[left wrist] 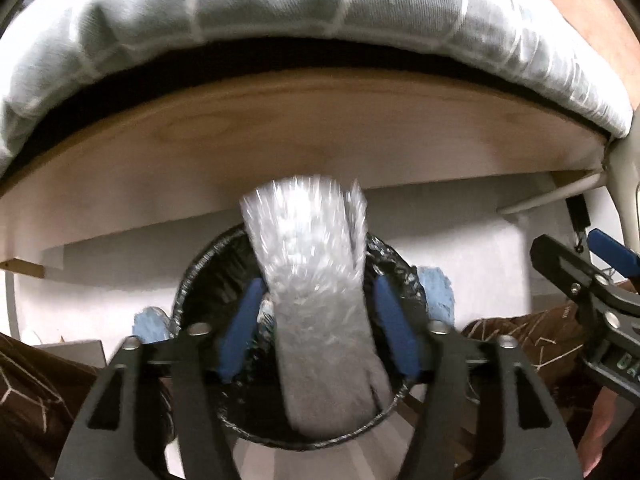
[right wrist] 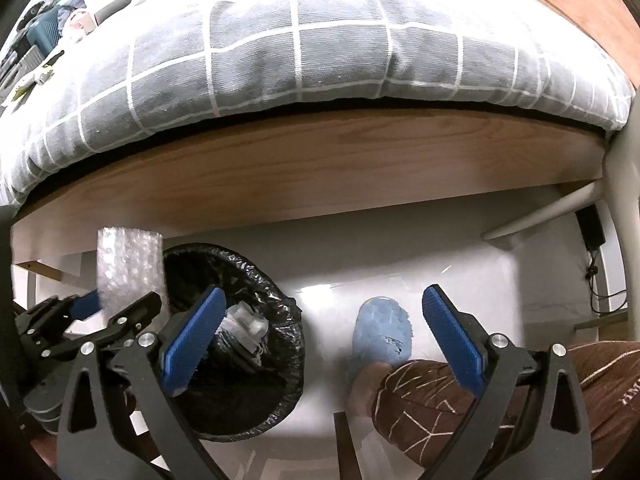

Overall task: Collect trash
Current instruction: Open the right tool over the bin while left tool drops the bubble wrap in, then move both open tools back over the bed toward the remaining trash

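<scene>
A strip of clear bubble wrap (left wrist: 316, 292) stands between the blue pads of my left gripper (left wrist: 316, 328), right above a round bin lined with a black bag (left wrist: 390, 258). The pads stand apart from the strip on both sides, so the left gripper is open; the strip looks blurred. In the right wrist view the same strip (right wrist: 128, 268) sticks up from the left gripper (right wrist: 104, 308), beside the bin (right wrist: 280, 320), which holds clear plastic trash (right wrist: 244, 326). My right gripper (right wrist: 320, 340) is open and empty, over the floor right of the bin.
A bed with a grey checked cover (right wrist: 304, 48) and a wooden side board (right wrist: 320, 160) runs across above the bin. The person's blue slippers (right wrist: 382, 332) and brown patterned trouser legs (right wrist: 520, 392) are on the white floor by the bin. A white bed leg (right wrist: 624, 240) stands at right.
</scene>
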